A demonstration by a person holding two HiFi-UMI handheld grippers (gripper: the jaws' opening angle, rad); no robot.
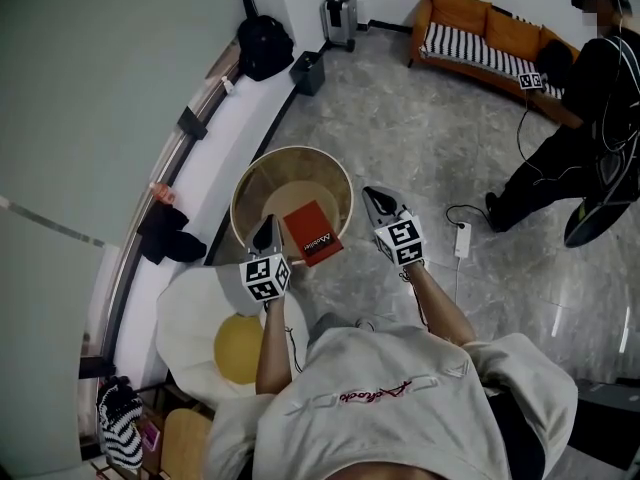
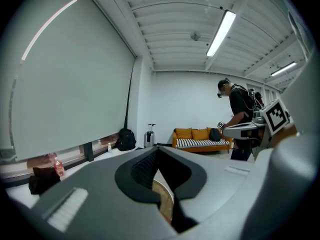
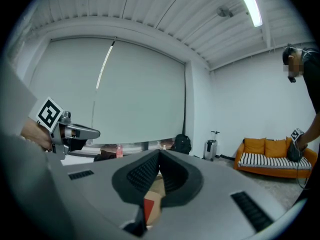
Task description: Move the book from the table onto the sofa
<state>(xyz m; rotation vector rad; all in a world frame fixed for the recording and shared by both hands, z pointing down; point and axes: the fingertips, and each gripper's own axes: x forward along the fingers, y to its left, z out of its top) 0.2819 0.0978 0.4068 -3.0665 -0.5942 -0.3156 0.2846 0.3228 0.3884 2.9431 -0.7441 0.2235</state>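
**Head view, looking steeply down.** A round tabletop with a raised pale-wood rim stands beside a white window ledge; a red book lies flat on the tabletop's near right part, cover up, with white print near its near edge. The left gripper hangs over the near rim, its tip just beside the book's left edge; whether it touches the book cannot be told. The right gripper is just outside the rim on the right, over the grey stone floor, apart from the book; the book lies between the two grippers, nearer the left one.

**Left gripper view.** The fingers are pressed together with nothing between them; a strip of the wooden rim shows below them.

**Right gripper view.** The fingers likewise meet, empty; a red corner of the book shows beneath them.

**Surroundings.** The orange sofa, with a striped seat cushion, stands against the far wall, well apart from the tabletop; a person in dark clothes bends at its right end. A black backpack sits near the ledge's far end; a grey suitcase stands near it; a white power strip lies on the floor to the right of the right gripper.
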